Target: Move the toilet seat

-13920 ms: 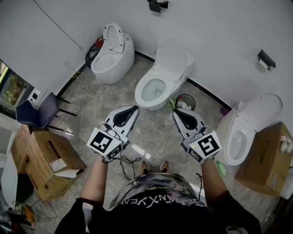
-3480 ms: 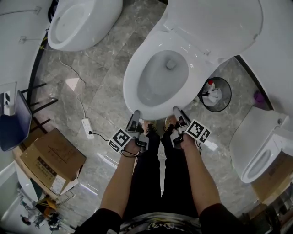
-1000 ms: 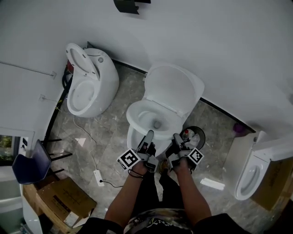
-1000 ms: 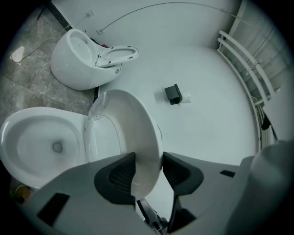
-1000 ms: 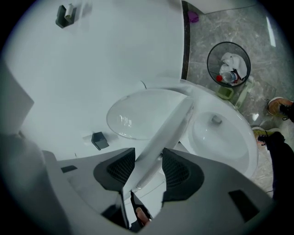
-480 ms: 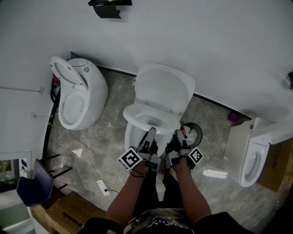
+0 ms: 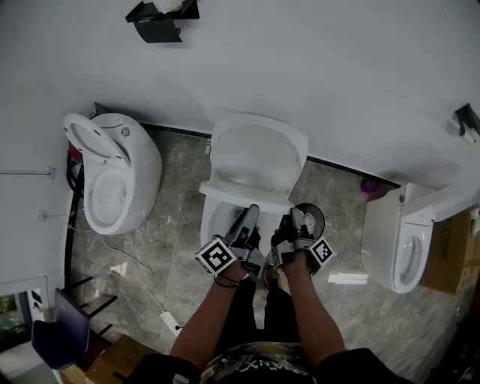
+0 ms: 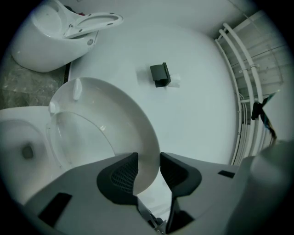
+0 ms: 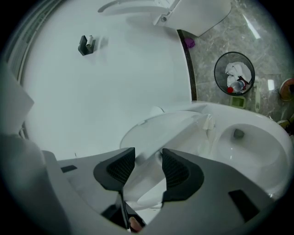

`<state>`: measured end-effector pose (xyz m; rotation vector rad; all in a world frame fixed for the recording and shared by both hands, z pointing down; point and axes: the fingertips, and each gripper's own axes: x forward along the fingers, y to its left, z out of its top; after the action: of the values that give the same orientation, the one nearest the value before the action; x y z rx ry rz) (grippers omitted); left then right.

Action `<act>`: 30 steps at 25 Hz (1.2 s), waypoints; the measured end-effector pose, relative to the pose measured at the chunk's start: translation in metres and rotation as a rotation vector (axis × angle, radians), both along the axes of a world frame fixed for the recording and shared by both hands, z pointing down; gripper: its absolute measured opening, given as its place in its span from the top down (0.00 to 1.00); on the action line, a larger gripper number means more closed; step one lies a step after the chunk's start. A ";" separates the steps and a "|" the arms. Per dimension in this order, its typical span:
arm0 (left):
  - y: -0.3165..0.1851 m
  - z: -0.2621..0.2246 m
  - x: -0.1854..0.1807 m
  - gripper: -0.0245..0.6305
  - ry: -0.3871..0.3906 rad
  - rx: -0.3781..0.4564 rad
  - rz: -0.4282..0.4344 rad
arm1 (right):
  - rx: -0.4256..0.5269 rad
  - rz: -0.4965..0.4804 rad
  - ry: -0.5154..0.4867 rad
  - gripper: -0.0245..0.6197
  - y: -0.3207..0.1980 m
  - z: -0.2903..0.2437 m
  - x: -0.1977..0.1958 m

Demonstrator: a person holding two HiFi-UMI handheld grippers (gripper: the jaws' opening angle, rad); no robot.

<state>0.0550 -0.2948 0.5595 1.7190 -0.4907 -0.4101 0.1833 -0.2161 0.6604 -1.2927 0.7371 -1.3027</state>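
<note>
The middle white toilet stands against the wall with its lid up. Both grippers hold the front of the toilet seat, which is lifted off the bowl. In the left gripper view the seat's rim lies between the pads of my left gripper, whose jaws have just been closing onto it. My right gripper is shut on the seat's edge, with the bowl to its right. From the head view, the left gripper and right gripper sit side by side at the seat's front.
A second toilet stands to the left and a third to the right. A black wire bin with rubbish sits on the floor right of the bowl. A black holder hangs on the wall. A blue chair is at lower left.
Both grippers have risen and moved toward the wall with the seat's front edge, tipping it further up off the bowl. The head view has shifted, showing more wall.
</note>
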 end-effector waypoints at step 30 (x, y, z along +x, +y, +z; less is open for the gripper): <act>-0.121 0.034 0.018 0.85 -0.044 -0.020 -0.176 | 0.006 0.012 0.121 0.67 -0.075 -0.013 0.060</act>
<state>0.0733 -0.4156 0.5936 1.6743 -0.6791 -0.4922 0.2434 -0.2914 0.6478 -1.3787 0.8157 -1.2192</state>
